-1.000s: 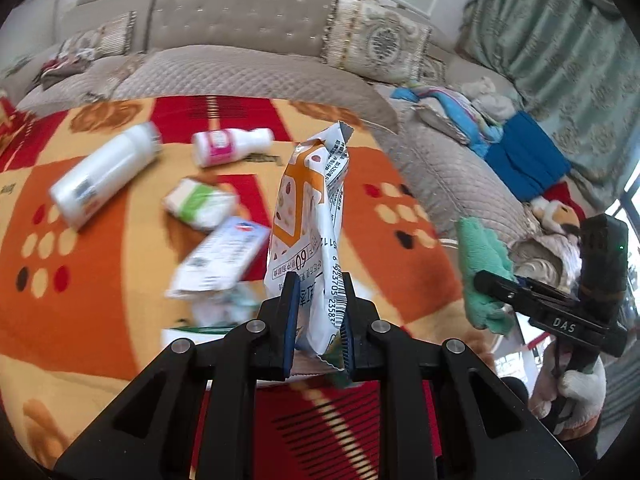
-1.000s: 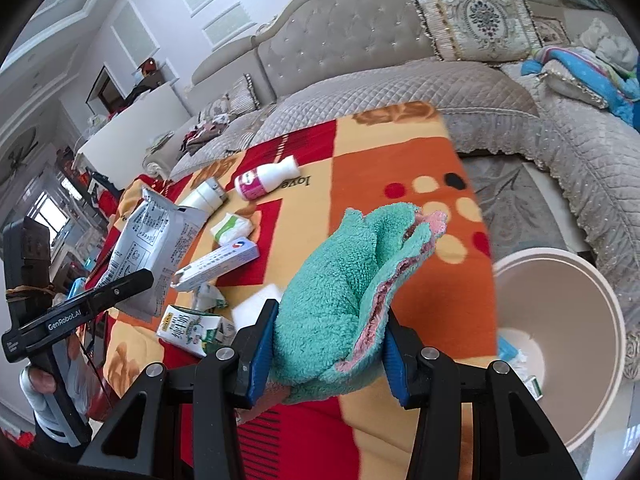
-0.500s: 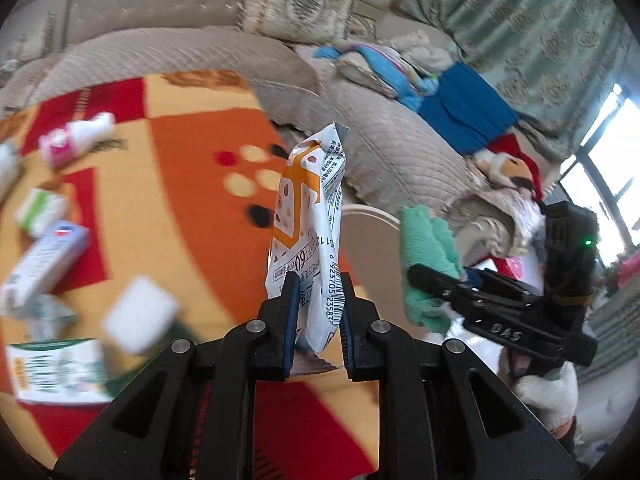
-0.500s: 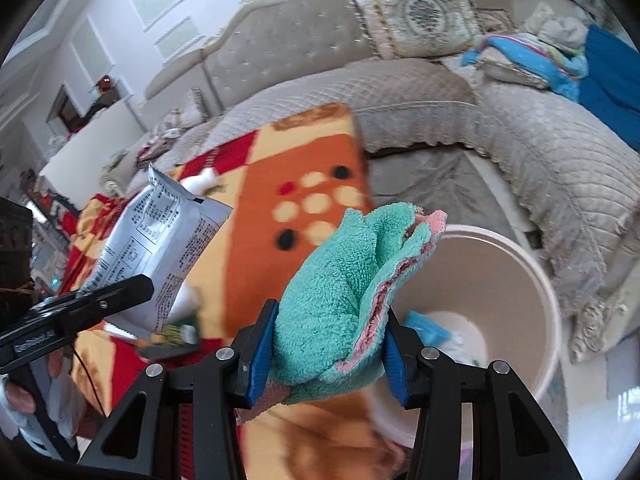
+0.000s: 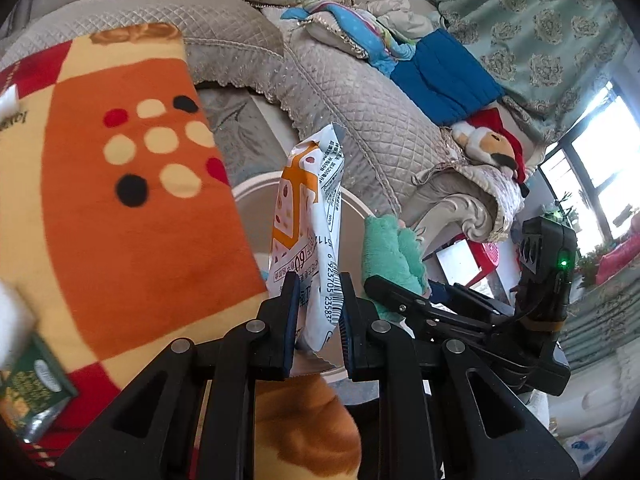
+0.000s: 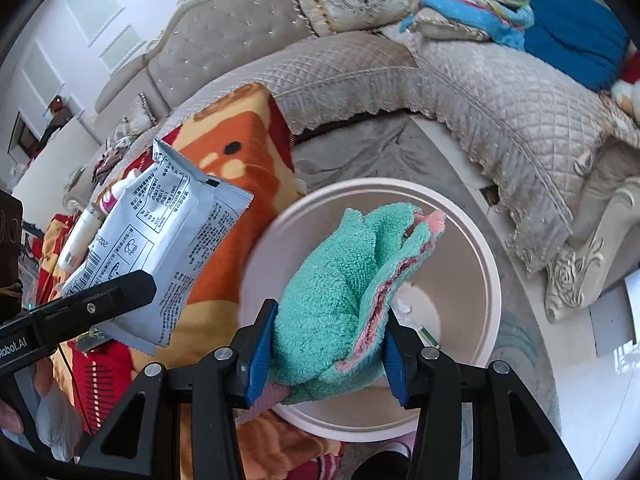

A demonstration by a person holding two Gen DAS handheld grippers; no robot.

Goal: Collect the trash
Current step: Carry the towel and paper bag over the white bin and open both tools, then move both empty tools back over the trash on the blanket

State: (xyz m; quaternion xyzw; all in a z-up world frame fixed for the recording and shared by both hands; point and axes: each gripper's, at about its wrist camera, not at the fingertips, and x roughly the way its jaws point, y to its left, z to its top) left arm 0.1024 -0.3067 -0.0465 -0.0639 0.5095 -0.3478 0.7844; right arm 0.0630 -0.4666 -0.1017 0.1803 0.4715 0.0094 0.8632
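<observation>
My left gripper (image 5: 318, 312) is shut on a white and orange snack wrapper (image 5: 308, 232), held upright above the rim of the round pale pink trash bin (image 5: 252, 188). In the right wrist view the wrapper (image 6: 160, 256) hangs at the bin's left edge. My right gripper (image 6: 326, 344) is shut on a folded teal cloth (image 6: 344, 292) with a pink underside, held over the open bin (image 6: 490, 264). The cloth also shows in the left wrist view (image 5: 390, 256). A few scraps lie in the bin's bottom.
The table with the orange, red and yellow cloth (image 5: 120, 208) lies left of the bin. A green carton (image 5: 28, 384) lies at its near left. A white bottle (image 6: 78, 236) lies farther back. A quilted beige sofa (image 6: 500, 92) curves behind the bin.
Both grippers have swung right from over the table to over the bin, each still holding its item. The table items have slid out to the left of view.
</observation>
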